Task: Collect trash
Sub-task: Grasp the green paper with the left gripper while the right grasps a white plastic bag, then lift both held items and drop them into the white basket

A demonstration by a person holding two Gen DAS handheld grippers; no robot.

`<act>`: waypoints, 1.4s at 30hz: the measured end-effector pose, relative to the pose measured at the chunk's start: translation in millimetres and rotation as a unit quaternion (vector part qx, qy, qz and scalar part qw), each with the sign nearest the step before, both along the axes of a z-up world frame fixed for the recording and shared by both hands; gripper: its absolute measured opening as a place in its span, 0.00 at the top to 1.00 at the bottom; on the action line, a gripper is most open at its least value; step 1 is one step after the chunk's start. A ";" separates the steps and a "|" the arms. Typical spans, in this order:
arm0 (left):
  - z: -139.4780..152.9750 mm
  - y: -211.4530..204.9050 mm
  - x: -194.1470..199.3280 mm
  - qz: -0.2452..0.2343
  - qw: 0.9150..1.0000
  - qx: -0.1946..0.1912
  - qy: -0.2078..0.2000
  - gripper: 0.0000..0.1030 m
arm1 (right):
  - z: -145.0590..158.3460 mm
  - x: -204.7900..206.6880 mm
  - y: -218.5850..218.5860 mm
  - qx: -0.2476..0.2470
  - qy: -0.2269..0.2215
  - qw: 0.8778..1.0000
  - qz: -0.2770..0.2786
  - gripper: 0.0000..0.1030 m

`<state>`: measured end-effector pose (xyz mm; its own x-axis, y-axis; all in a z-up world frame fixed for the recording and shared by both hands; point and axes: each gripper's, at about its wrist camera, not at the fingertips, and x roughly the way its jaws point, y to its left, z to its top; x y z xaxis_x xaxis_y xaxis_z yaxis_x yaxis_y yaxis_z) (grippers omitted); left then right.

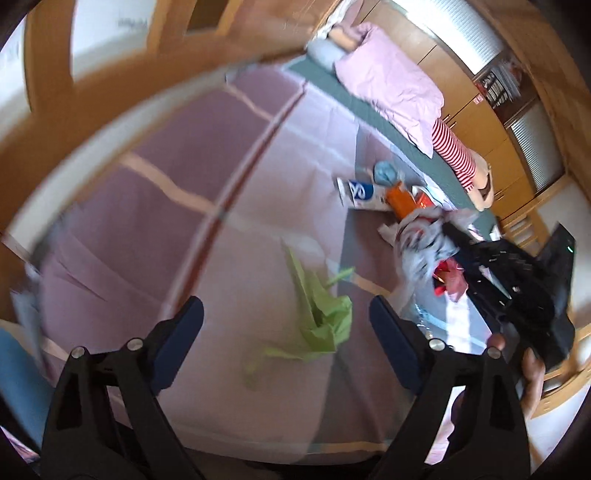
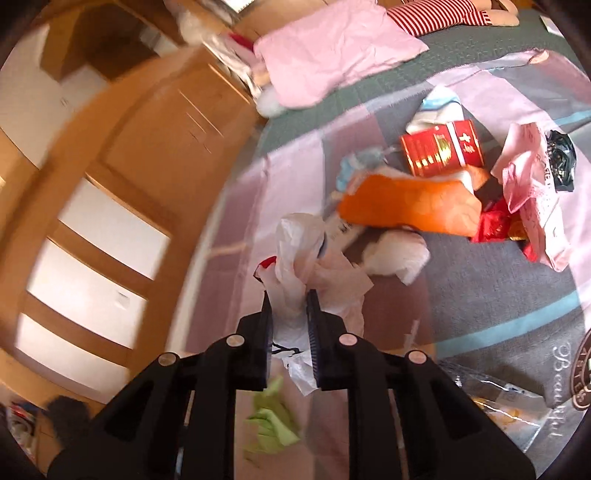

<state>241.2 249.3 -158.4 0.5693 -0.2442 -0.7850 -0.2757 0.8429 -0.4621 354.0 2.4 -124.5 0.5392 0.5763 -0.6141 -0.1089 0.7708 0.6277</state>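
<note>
My left gripper (image 1: 286, 317) is open and empty above the bed, with a crumpled green wrapper (image 1: 321, 321) lying between and just beyond its fingers. My right gripper (image 2: 288, 297) is shut on a white plastic bag (image 2: 295, 258), held above the bedspread; in the left wrist view it (image 1: 517, 280) shows at the right with the bag (image 1: 417, 247). The green wrapper (image 2: 273, 424) lies below the right gripper. Trash lies beyond: an orange packet (image 2: 410, 206), a red box (image 2: 441, 147), a pink pouch (image 2: 535, 192), a red wrapper (image 2: 495, 225), white crumpled paper (image 2: 399, 254).
The bedspread (image 1: 184, 221) is pink and grey patchwork. A pink pillow (image 2: 332, 51) and a red-striped doll (image 2: 439, 13) lie at the head of the bed. Wooden wardrobe doors (image 2: 110, 221) stand to the left. A clear plastic wrapper (image 2: 495, 402) lies at lower right.
</note>
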 end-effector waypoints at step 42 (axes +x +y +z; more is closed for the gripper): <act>13.3 -45.6 1.1 0.022 0.978 0.203 -0.041 0.70 | -11.2 3.2 20.4 -0.054 0.022 0.998 0.029 0.82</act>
